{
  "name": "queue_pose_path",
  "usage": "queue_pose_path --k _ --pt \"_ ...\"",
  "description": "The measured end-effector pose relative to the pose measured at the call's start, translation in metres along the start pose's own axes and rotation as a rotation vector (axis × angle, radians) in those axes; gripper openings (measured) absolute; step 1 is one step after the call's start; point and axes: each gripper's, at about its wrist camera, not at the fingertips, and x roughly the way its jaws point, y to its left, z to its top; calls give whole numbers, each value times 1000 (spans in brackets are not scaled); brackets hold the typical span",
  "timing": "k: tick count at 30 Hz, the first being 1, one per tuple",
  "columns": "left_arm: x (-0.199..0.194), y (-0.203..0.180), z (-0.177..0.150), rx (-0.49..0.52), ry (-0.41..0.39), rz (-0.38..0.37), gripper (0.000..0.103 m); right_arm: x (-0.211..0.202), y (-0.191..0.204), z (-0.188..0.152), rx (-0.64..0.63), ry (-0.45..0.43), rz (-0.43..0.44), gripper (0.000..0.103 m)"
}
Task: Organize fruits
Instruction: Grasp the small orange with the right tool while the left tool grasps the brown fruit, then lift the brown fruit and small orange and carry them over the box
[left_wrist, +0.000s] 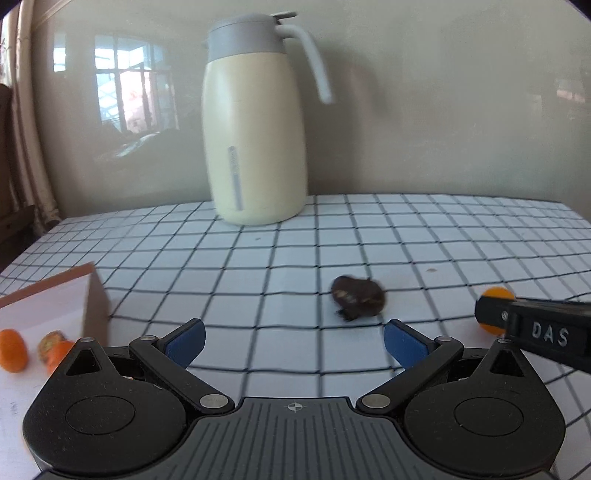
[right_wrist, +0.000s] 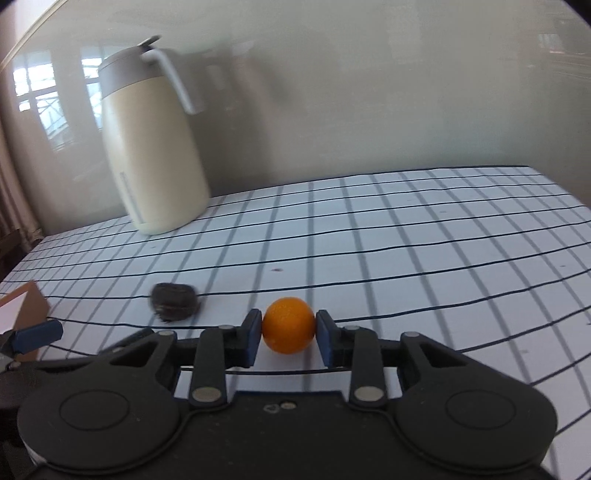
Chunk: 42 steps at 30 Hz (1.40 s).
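My right gripper is shut on a small orange, held just above the checked tablecloth. In the left wrist view the orange shows at the right behind the right gripper's finger. My left gripper is open and empty, with a dark brown wrinkled fruit lying just ahead and to the right of it. That dark fruit lies left of the orange in the right wrist view. A cardboard box at the left holds two orange fruits and a mottled one.
A tall cream jug with a grey lid and handle stands at the back of the table by the wall. The box corner shows at the left in the right wrist view. The table's left edge drops off near a curtain.
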Motion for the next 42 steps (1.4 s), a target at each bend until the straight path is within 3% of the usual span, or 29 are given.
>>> queue_pose_path --k 1,3,6,13,18,20,30,42 --pt "1 -4 2 4 -7 -8 101 -1 -3 0 2 -4 -11 23" --pt "7 -10 5 8 0 -26 86 -3 -12 1 15 -5 -20 23" --pt "21 -15 8 -15 27 -54 77 -4 -19 1 35 -3 -27 23" --pt "40 -25 15 -12 52 -88 75 0 -19 -1 48 14 -23 23" --pt "47 -29 16 -19 72 -108 47 1 -17 0 45 17 -17 23" --pt "46 -28 15 -24 69 -103 42 2 -17 0 47 18 -15 23" --pt "30 -21 7 -23 65 -119 42 -3 -17 -1 50 18 3 23" --pt "-27 6 -21 -17 60 -112 42 -26 0 -16 -25 45 92 23"
